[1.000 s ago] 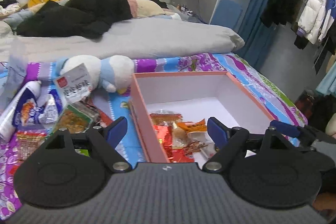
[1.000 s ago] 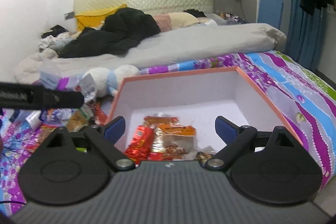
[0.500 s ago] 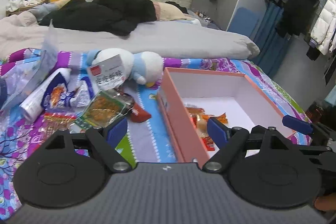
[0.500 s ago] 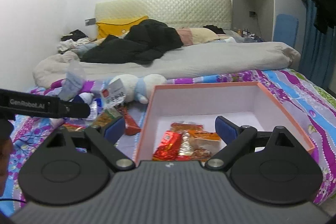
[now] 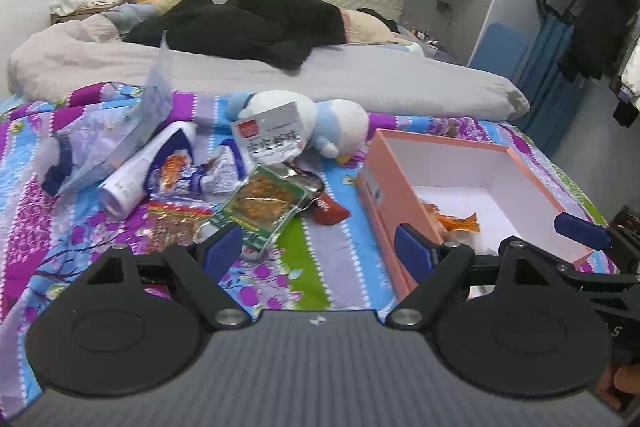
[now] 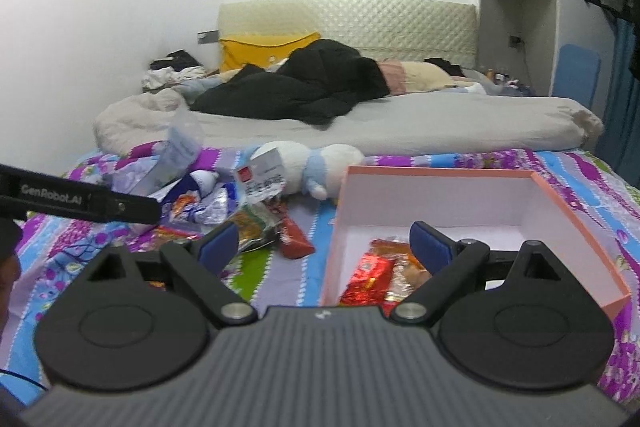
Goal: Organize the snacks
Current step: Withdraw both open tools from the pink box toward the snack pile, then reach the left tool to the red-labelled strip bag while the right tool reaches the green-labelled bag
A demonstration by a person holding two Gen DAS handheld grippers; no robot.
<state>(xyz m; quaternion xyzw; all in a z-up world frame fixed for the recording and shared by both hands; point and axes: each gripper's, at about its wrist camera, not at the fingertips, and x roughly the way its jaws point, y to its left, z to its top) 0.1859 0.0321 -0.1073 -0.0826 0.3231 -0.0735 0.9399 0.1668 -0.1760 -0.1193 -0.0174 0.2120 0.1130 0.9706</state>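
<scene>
Flanking box rim (image 5: 394,183); jaws apart

Open jaws of the right gripper (image 6: 326,241) hover over the pink box (image 6: 576,223) (snack packets (image 6: 370,277) inside).

Glossy crinkled foil snack packets (image 5: 267,205) lie on patterned cloth bedspread (image 5: 328,263) beside a matt cardboard box (image 5: 400,187).

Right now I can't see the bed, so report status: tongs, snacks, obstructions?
Both tongs, left and right, open, empty. Some snacks in pink box; green packet loose on bedspread. Plush toy behind the packet.
</scene>
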